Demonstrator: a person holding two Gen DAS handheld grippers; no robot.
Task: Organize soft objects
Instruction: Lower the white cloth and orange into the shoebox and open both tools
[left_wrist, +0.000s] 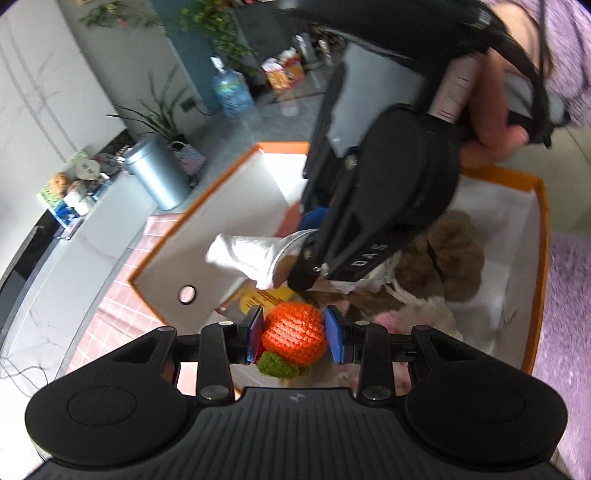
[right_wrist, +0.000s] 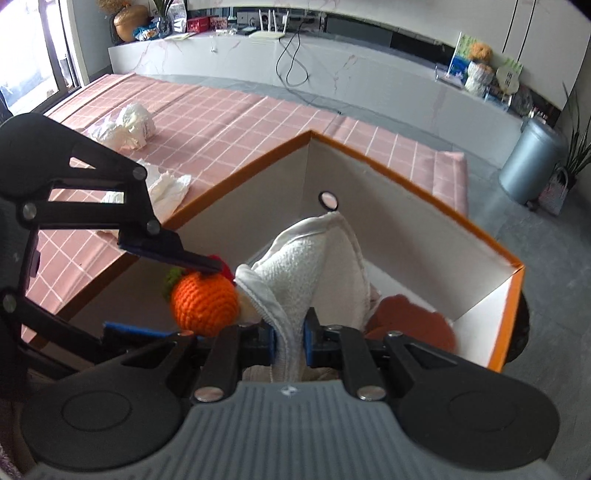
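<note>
L gripper (left_wrist: 293, 334) clamps crochet orange (left_wrist: 295, 330); R gripper (right_wrist: 290, 341) pinches white cloth (right_wrist: 314, 258), both over orange-rimmed box (right_wrist: 424, 201)

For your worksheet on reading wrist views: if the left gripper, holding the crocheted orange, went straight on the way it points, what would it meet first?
Probably the soft things in the orange box, under the left gripper and its crocheted orange; depth is unclear.
</note>
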